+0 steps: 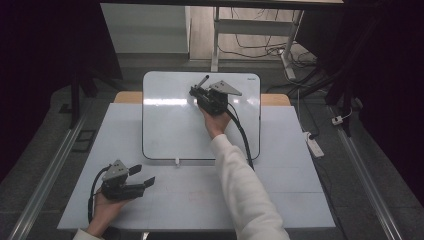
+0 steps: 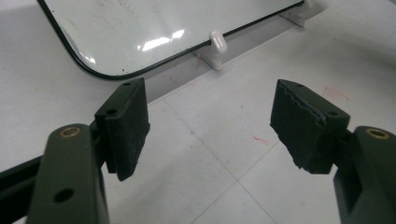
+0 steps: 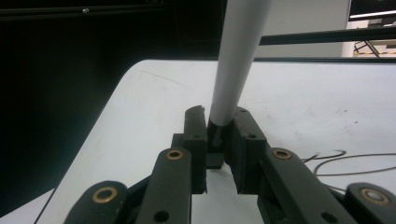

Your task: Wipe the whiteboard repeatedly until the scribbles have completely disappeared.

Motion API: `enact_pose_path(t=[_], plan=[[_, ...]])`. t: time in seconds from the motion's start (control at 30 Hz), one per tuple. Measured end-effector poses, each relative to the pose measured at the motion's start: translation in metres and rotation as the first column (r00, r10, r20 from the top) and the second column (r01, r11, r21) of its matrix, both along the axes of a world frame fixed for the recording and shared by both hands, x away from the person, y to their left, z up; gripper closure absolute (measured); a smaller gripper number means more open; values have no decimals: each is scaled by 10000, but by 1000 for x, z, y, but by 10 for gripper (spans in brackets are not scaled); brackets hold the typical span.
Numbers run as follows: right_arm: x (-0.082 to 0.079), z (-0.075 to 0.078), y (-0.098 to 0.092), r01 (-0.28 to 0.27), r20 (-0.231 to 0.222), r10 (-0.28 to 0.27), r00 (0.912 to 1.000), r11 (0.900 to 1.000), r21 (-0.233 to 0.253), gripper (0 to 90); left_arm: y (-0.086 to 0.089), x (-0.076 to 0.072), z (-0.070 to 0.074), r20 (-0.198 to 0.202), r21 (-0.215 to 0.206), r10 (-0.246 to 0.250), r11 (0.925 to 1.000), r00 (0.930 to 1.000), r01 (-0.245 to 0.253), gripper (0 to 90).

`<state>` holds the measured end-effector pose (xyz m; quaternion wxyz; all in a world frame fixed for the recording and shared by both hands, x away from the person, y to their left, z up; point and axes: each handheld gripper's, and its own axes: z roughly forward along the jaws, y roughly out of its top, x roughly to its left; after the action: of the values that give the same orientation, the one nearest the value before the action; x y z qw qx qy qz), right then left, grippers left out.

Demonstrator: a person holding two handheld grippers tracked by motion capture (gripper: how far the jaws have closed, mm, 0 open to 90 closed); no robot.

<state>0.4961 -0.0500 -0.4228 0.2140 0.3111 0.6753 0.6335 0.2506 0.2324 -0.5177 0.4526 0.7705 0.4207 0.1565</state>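
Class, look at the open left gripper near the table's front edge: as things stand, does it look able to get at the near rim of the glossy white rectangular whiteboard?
Probably yes. The left gripper is open and holds nothing, and bare table lies between it and the whiteboard rim.

I am working at a pale table (image 1: 280, 200) whose top is scuffed with faint red marks (image 2: 261, 140) and crossed by thin seam lines. A wooden edge (image 1: 275, 99) peeks out at the far corners. Beyond the table stands a white metal frame (image 1: 216, 40) on a wooden floor, with loose black cables (image 1: 255, 47) trailing behind it. To the right, on the grey floor, lies a white power strip (image 1: 315, 145), and near it a small white plug (image 1: 338, 120). Metal rails (image 1: 372, 190) run along the floor on both sides. The room around is dark.
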Motion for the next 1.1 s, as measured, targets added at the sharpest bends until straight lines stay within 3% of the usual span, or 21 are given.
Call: enact_pose_path(t=[0.1, 0.2, 0.27, 0.4, 0.47, 0.53, 0.6, 0.7, 0.8, 0.87, 0.97, 1.1], plan=[[1, 5, -12, 418, 185, -414, 9990, 9989, -192, 776, 0, 0, 0, 17, 28, -27, 10000, 10000, 27, 288], [4, 8, -31, 832, 50, -834, 9965, 9961, 281, 776, 0, 0, 0, 23, 14, -23, 10000, 10000, 23, 288], [2, 5, -31, 807, 28, -808, 9967, 9962, 323, 776, 0, 1, 0, 1, 11, -18, 10000, 10000, 18, 288], [-6, -2, -10, 135, 134, -131, 9998, 9995, -293, 776, -1, 1, 0, -6, 11, -10, 10000, 10000, 10, 288], [-4, 0, -14, 109, 88, -107, 9999, 9997, -236, 776, -1, 0, 0, 3, 36, -4, 10000, 10000, 4, 288], [-1, 4, -26, 588, 252, -581, 9980, 9979, -274, 776, 0, 0, 0, 24, 24, -2, 10000, 10000, 2, 288], [5, 10, -44, 1067, 240, -1068, 9940, 9943, 57, 776, 0, 0, 0, 22, 24, -12, 10000, 10000, 12, 288], [9, 13, -56, 1304, 95, -1310, 9913, 9904, 452, 776, 0, 0, 0, 14, 23, -28, 10000, 10000, 28, 288], [5, 8, -46, 876, 57, -879, 9961, 9955, 372, 776, 0, 1, 0, 9, 25, -24, 10000, 10000, 24, 288], [1, 3, -33, 471, 126, -471, 9988, 9989, 54, 776, 0, 1, 0, 17, 14, -14, 10000, 10000, 14, 288], [1, 3, -28, 340, 175, -338, 9993, 9994, -96, 776, -1, 0, 0, 18, 47, -11, 10000, 10000, 10, 288], [10, 12, -47, 1158, 131, -1166, 9931, 9920, 502, 776, 1, -1, 1, 58, 9, 31, 10000, 10000, -31, 288]])
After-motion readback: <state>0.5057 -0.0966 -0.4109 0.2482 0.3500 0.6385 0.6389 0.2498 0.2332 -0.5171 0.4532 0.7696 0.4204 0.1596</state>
